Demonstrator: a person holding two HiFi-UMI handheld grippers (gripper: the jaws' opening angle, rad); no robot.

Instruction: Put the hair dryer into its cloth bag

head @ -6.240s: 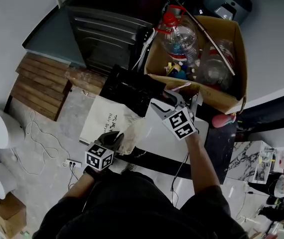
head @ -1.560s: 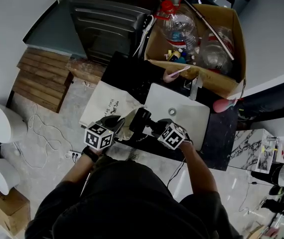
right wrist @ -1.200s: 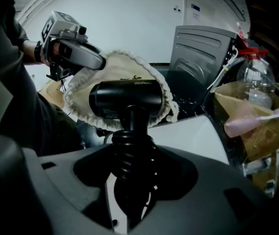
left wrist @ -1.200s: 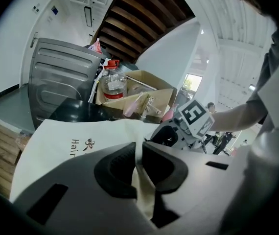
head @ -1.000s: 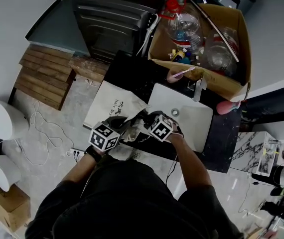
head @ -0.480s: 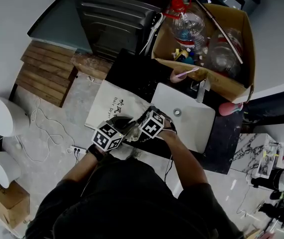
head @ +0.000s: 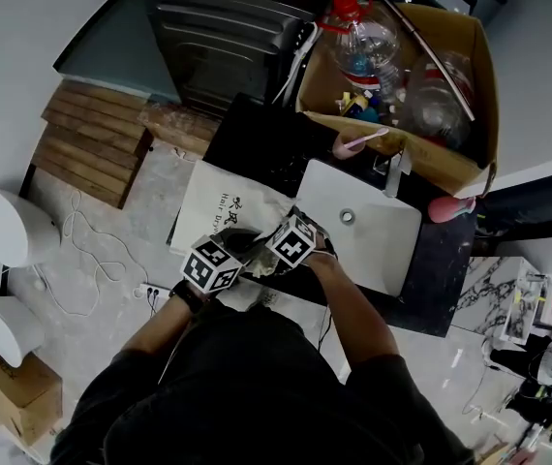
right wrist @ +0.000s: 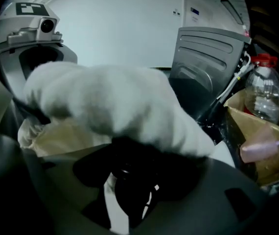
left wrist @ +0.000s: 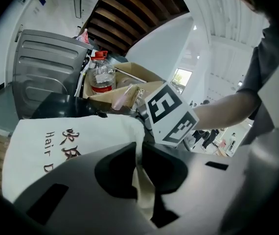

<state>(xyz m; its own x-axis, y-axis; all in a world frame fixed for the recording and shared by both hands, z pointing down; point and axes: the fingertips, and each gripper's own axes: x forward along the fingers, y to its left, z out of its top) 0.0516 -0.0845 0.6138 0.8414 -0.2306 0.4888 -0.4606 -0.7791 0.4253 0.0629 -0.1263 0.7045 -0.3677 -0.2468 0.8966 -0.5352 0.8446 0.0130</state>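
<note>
The white cloth bag [head: 220,204] with dark print lies on the black counter's left end, hanging over its edge. My left gripper [head: 241,254] is shut on the hem of the bag's mouth; in the left gripper view a fold of fabric [left wrist: 142,180] is pinched between the jaws of the left gripper [left wrist: 140,153]. My right gripper [head: 274,256] sits close beside it, pointing steeply down, shut on the black hair dryer [right wrist: 126,177]. The dryer's front end is hidden under the white bag [right wrist: 115,104]. In the right gripper view the right gripper [right wrist: 129,180] is at the bag's mouth.
A white sink [head: 378,235] is set in the black counter [head: 257,148] just right of the grippers. Behind it stands a cardboard box [head: 470,95] with plastic bottles, and a pink toothbrush [head: 358,143]. A grey appliance [head: 228,37], wooden slats [head: 87,153] and floor cables [head: 92,269] lie to the left.
The right gripper carried the hair dryer left from over the sink to the bag's mouth, beside the left gripper. The dryer is now mostly covered by the bag. The left gripper kept its hold.
</note>
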